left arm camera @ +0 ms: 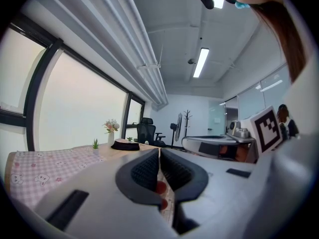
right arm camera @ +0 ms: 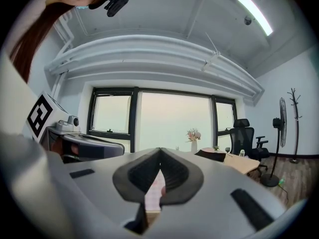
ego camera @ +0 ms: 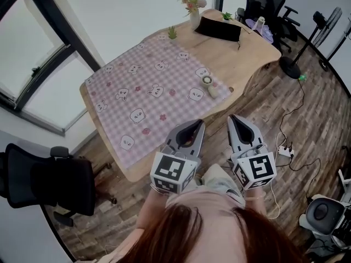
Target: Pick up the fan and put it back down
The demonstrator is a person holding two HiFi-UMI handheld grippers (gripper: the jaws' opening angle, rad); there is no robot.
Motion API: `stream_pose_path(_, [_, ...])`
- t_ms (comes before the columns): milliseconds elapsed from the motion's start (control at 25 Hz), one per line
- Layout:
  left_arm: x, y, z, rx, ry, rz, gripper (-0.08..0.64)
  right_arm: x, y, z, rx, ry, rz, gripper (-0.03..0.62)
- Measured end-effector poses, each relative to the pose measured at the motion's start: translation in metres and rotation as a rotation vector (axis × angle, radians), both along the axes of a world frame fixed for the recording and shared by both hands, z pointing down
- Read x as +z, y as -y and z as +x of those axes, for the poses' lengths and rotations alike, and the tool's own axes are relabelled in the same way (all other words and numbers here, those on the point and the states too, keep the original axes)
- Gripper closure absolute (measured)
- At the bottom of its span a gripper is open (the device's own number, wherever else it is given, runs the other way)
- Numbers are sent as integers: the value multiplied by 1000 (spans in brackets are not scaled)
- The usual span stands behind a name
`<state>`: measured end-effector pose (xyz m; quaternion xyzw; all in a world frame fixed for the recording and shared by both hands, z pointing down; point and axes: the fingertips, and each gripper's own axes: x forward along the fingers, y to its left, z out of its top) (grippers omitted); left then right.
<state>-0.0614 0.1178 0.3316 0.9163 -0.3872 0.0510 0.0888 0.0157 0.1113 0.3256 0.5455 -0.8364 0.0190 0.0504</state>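
Shows the ribbed pads (left arm camera: 144, 171) of the left gripper (left arm camera: 159, 152) pressed flat together with nothing between them; shows the same on the right gripper (right arm camera: 159, 152), closed and empty. Finds both held side by side and almost level, at 6 o'clock in the head view, just short of the near edge of a wooden table (ego camera: 249, 56). Places the task's thing, a small pale handheld fan (ego camera: 208, 85), flat on a pink checked cloth (ego camera: 137, 86), at about 12 o'clock from the grippers, well apart from both and untouched. Reads as the approach, with no pick-up begun. Calls next for opening one pair of jaws, probably the right, reaching forward over the table edge, and closing on the fan's handle, which points toward 5 o'clock, rather than on its round head. Puts nothing on the cloth between grippers and fan. Sets a vase of flowers (ego camera: 193, 10), a small green plant (ego camera: 172, 33) and a flat black case (ego camera: 219, 29) at the table's far end, well beyond the fan. Adds black office chairs (ego camera: 266, 1) at 1 o'clock, a tall standing fan (ego camera: 324, 19) on the wooden floor at 2 o'clock, easily mistaken for the target, loose cables with a power strip (ego camera: 285, 150) at 3 o'clock, and another black chair (ego camera: 44, 179) at 8 o'clock.
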Motion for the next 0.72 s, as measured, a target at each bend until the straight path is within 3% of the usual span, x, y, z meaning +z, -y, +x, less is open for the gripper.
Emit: stream_pose_path(720, [13, 51, 15, -46, 24, -19, 545, 20, 60, 20, -24, -16, -38, 592])
